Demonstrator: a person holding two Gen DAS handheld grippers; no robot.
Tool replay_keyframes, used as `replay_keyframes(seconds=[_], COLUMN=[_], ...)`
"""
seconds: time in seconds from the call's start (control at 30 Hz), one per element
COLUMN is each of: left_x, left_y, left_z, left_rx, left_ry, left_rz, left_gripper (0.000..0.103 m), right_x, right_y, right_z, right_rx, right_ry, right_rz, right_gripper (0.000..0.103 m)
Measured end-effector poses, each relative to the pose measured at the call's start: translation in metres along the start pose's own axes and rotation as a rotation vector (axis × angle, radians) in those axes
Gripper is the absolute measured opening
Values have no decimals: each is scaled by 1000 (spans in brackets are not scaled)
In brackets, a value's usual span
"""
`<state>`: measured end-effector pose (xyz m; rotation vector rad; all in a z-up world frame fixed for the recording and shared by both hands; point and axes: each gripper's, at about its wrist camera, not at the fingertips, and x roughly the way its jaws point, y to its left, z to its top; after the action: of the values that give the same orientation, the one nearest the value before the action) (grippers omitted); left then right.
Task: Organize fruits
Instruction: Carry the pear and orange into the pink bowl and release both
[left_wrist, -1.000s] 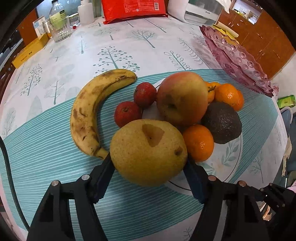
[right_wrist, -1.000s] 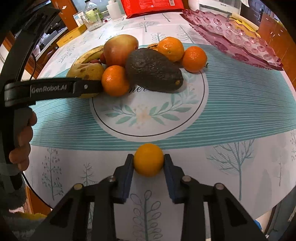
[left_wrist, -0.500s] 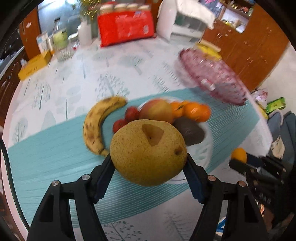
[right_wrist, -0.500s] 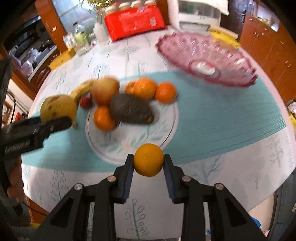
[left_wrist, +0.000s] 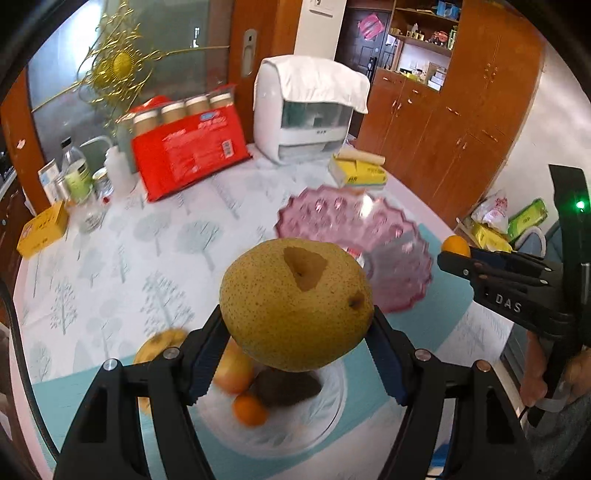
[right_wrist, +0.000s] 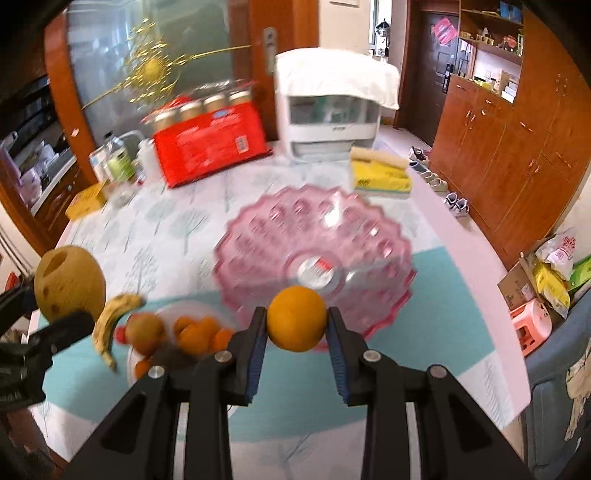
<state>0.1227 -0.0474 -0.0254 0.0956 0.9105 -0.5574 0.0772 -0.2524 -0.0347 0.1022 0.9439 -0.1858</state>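
A: Nearest first, what do the tongs have?

B: The left tongs (left_wrist: 297, 354) are clamped on a big yellow pear (left_wrist: 295, 304), held up in the air. The right tongs (right_wrist: 297, 332) grip a small orange (right_wrist: 296, 318), also well clear of the bench (right_wrist: 177, 232).

A: And underneath them?

B: A white plate (left_wrist: 332, 402) with the fruit yet to be moved: an apple (left_wrist: 234, 365), an avocado (left_wrist: 288, 386), a few mandarins (right_wrist: 197, 332) and some small red fruits I can't name through the blur. A spotted banana (right_wrist: 112, 319) lies just beside the plate.

A: Farther on?

B: The pink dish (right_wrist: 314, 254), which I take to be the destination. It shows nothing inside but a label at its centre.

A: So how far along?

B: Early, I'd say. Two fruits are picked up and neither is set down; the right tongs' orange hangs near the dish's front rim. The plate's whole pile and the banana are left.
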Motion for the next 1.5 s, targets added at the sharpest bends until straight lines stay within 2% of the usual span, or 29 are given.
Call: replay_keyframes(seconds=[0.17,0.33,0.5,0.73,1.03,1.27,1.4,1.5], left_x=[47,110,164,220,243,251,250,243], left_y=[-33,-62,-75,-83,-81,-80,-80,-79], left_z=[39,58,54,38,30,30,29,30], left_rx=[-42,-80,-119,-122,-120,-116,-118,-127], left_ry=[30,87,165,276,315,352,358,338], left_rz=[28,91,132,192,221,192,173,182], left_gripper=[71,71,71,71,71,73,73,79], right_x=[43,95,147,187,195,197,199,199], right_y=[-46,-75,-89,-86,-73,-62,-62,-65], right_z=[34,44,41,30,28,24,26,29], right_rx=[1,-40,-82,-135,-248,-317,-308,-283], right_ry=[47,133,235,313,293,289,303,313], right_rz=[22,52,94,158,117,83,89,112], right_gripper=[32,32,32,32,32,33,35,43])
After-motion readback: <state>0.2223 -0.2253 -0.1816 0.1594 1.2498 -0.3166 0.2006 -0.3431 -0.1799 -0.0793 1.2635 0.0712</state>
